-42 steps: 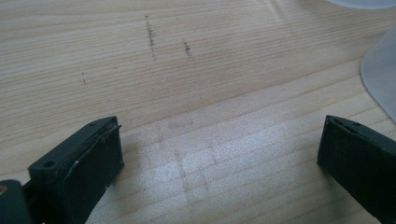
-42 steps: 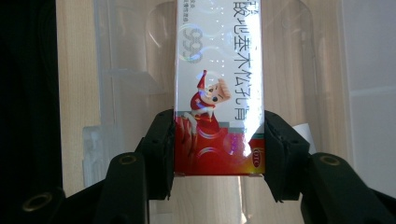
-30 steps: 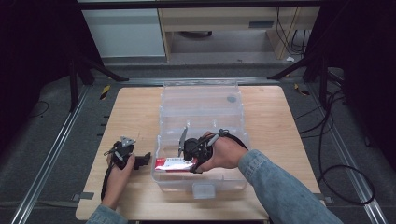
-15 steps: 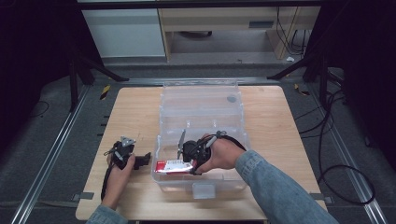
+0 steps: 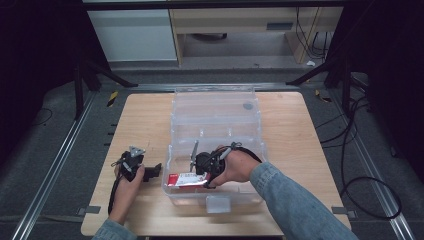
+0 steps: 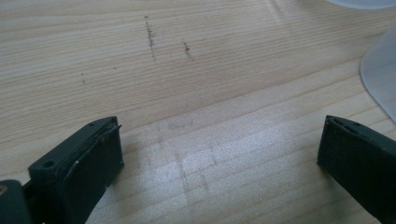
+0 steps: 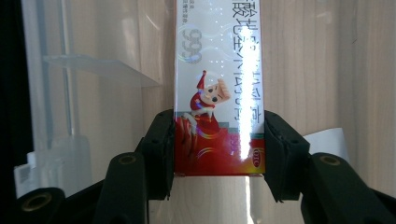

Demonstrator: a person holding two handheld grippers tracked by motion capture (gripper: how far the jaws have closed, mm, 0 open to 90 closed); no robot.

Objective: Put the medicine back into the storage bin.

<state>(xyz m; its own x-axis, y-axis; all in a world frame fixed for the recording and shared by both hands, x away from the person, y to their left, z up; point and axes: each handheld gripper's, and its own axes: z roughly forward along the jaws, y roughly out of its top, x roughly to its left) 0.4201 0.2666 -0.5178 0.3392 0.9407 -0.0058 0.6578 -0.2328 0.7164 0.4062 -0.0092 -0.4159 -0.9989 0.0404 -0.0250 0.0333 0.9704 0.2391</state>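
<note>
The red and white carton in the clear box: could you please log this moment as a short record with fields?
held item: red and white printed cardboard carton
holder: right hand-held gripper, pads pressed on both long sides
place: inside the clear plastic storage box, at its near end
left hand-held gripper: jaws wide apart, nothing between them, over the light wooden table
box lid: open, lying behind the box

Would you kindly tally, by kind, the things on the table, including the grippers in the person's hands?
Clear plastic bin: 1
Red-and-white box, held inside the bin: 1
Grippers: 2, the left gripper and the right gripper
Total: 4
</note>
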